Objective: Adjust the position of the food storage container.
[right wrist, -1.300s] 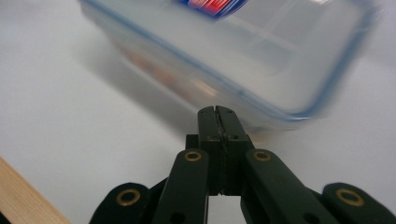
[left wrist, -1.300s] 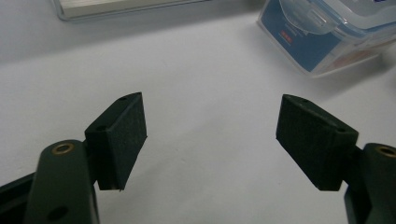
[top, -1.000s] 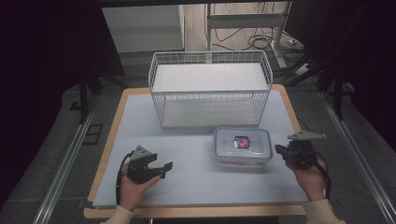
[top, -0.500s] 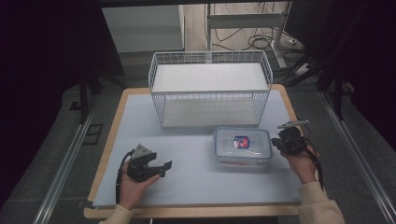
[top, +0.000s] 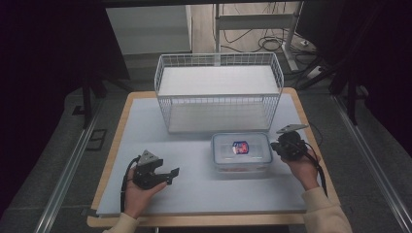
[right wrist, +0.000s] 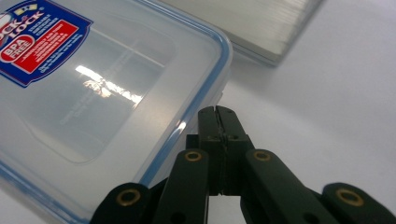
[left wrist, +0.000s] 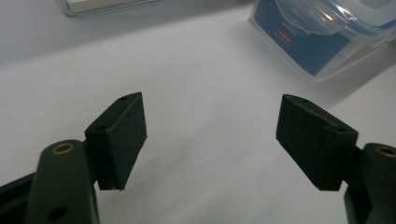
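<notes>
bench (top: 145,126): wooden edge, pale sheet over its top | white wire basket (top: 218,92): at far middle of bench, upright, flat white panel across its top | floor cables (top: 265,43): loose coils beyond the bench, beside a grey stand leg (top: 291,48) | metal rail (top: 68,165): along the bench's left side

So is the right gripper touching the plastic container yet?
Cannot tell. In the right gripper view the shut right gripper sits at the lid edge of the plastic container, with neither contact nor gap plain; the high view is too coarse.
</notes>
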{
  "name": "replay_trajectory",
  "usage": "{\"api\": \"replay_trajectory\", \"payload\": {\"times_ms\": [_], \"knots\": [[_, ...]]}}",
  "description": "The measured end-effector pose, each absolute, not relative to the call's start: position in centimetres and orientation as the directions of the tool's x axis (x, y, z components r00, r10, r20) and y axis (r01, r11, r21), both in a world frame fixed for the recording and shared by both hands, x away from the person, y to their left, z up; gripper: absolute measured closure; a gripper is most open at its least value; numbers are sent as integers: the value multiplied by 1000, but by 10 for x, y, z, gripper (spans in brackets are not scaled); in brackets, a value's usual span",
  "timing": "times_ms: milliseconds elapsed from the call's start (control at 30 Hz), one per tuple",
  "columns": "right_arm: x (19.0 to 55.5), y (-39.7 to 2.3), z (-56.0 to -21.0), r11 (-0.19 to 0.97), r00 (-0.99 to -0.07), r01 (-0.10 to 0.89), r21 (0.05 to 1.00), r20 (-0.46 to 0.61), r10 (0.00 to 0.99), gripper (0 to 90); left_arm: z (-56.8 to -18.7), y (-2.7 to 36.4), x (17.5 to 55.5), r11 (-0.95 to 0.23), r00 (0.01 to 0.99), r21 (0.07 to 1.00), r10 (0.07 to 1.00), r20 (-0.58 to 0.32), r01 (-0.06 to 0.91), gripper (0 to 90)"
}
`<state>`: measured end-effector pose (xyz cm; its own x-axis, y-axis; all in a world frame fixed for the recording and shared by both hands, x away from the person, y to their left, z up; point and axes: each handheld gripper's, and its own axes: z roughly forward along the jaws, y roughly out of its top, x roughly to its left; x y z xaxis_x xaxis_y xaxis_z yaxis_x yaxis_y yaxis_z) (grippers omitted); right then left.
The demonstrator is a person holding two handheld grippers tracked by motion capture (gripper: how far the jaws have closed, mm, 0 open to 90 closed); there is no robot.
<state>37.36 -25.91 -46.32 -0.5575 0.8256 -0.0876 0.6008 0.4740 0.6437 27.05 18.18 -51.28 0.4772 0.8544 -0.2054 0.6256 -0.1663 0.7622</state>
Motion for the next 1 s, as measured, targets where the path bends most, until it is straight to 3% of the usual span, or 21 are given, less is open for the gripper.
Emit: {"api": "replay_trajectory", "payload": {"times_ms": [667, 1000], "knots": [[363, -213, -470, 494, -628, 562, 663, -47, 777, 896, -514, 185, 271, -160, 468, 760, 859, -207, 630, 245], [362, -215, -470, 482, -652, 547, 684, -13, 758, 895, -514, 184, 270, -159, 471, 759, 856, -212, 632, 245]]}}
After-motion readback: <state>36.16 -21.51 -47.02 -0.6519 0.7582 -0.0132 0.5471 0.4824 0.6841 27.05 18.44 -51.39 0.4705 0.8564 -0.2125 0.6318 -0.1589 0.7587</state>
